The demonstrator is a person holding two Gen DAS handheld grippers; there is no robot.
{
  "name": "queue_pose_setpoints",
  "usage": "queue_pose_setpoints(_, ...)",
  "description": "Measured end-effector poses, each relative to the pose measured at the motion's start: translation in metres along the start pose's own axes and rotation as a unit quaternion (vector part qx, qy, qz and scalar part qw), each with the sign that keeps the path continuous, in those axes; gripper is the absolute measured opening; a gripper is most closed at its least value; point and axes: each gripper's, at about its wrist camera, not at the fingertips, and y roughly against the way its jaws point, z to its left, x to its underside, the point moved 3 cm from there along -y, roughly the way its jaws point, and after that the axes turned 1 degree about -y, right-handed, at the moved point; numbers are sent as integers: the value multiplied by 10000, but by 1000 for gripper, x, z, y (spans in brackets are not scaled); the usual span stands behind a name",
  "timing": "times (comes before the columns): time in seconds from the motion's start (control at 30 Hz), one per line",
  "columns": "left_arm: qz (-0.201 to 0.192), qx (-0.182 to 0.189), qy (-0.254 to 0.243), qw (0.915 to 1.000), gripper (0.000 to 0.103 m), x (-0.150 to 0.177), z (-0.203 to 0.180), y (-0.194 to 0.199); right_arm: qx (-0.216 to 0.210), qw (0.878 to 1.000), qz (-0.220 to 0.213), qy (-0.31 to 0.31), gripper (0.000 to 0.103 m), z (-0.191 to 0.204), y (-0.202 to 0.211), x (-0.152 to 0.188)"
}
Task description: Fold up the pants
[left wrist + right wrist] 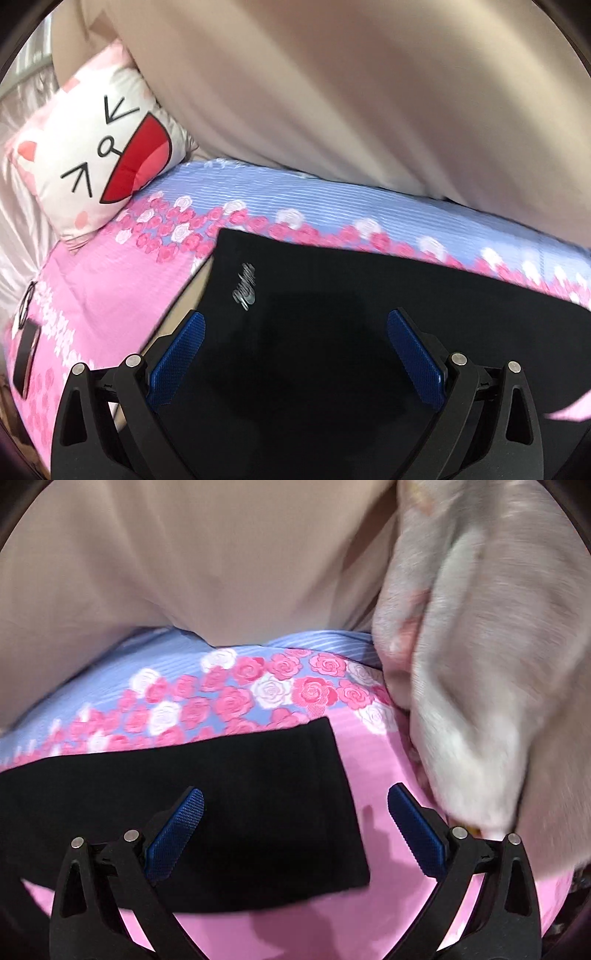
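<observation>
Black pants lie flat on a bed with a pink and blue rose-print sheet. A silver script logo marks their left end. My left gripper is open above that end, jaws wide apart and empty. In the right wrist view the other end of the pants lies as a straight-edged black band on the pink sheet. My right gripper is open above its right edge, holding nothing.
A white cat-face pillow leans at the bed's left end. A beige curtain hangs behind the bed. A pale fluffy blanket is bunched at the right. A dark phone-like object lies on the sheet at far left.
</observation>
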Motion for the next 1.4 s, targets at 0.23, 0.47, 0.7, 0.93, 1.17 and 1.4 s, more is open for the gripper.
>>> queue_pose_setpoints(0.23,292,-836,-26,9961,97,-44,55,-68,-83,9997,216,-28,98,3,-29,-5)
queue_pose_setpoints(0.47,1166,-493,-72,9919,92,-50,65,-143,-151,9997,183,83,69,15,-28,-12)
queue_pose_setpoints(0.7,1206,28,-12,9927,21,-60,56,-142,-516,9981,325,-29,16,40,-27,-24)
queue_pose_setpoints(0.93,276,771,158,9965,20,-68,72,-70,-790,9961,-392,-51,13,49,39,-27)
queue_pose_setpoints(1.17,-393,1494,-41,9880,21,-51,81,40,-1058,9890,-995,288,13,43,124,-1)
queue_pose_setpoints(1.4,-650,1735,-259,9823,21,10,104,108,-1023,9816,-1414,774,13,32,188,43)
